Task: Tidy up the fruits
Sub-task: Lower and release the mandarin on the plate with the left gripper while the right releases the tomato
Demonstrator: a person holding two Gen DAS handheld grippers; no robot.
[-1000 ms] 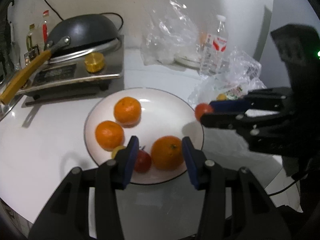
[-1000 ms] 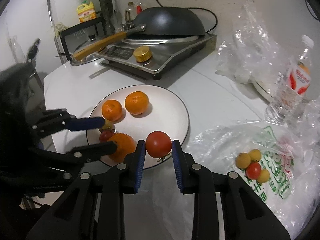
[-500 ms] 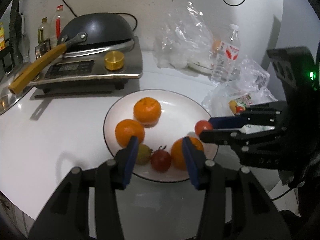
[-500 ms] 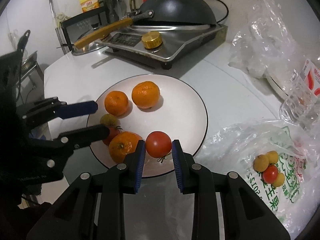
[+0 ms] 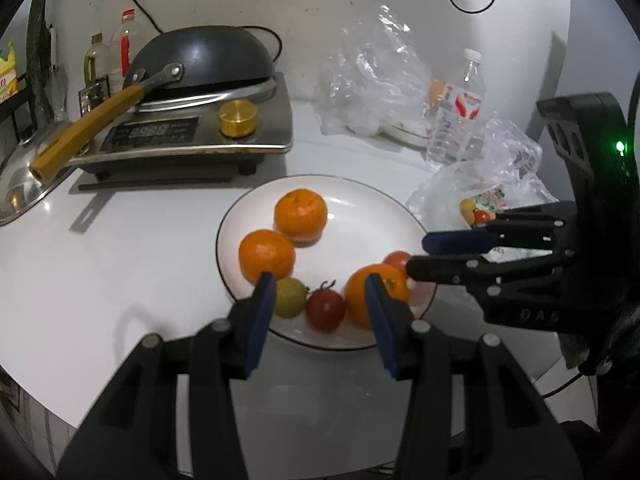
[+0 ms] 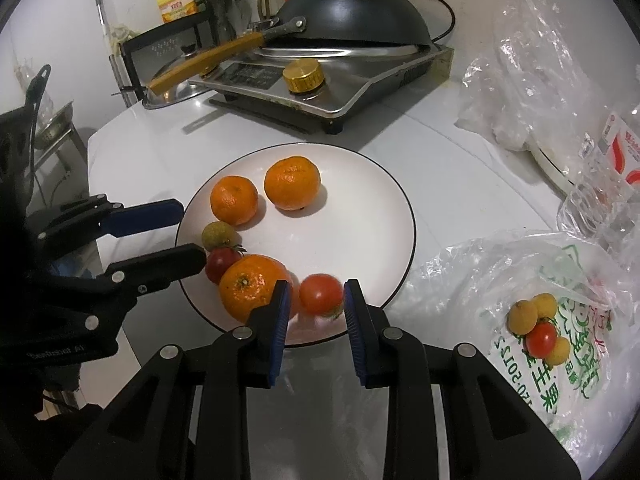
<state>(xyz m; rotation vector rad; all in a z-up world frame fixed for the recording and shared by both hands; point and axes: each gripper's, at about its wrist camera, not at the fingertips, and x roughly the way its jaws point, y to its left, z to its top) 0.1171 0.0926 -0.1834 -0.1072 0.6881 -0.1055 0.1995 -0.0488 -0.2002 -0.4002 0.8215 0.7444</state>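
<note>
A white plate [image 6: 360, 208] holds three oranges [image 6: 292, 184], a small greenish fruit [image 6: 216, 235] and a small dark red tomato [image 6: 222, 260]. My right gripper [image 6: 316, 292] is shut on a red tomato [image 6: 321, 294], low over the plate's near edge beside the biggest orange [image 6: 252, 284]. From the left wrist, that tomato [image 5: 397, 260] shows at the right gripper's [image 5: 416, 256] tips. My left gripper [image 5: 319, 284] stands open above the plate's [image 5: 360, 208] near rim, with nothing held.
A clear plastic bag [image 6: 500, 272] to the plate's right holds small yellow fruits and a red tomato [image 6: 540, 338]. An induction cooker [image 5: 192, 136] with a black wok [image 5: 200, 60] stands behind. A water bottle [image 5: 460, 112] and crumpled plastic [image 5: 372, 80] sit at the back right.
The right gripper has carried the tomato from the plate's right rim inward and down beside the biggest orange. The left gripper has stayed open near the plate's edge.
</note>
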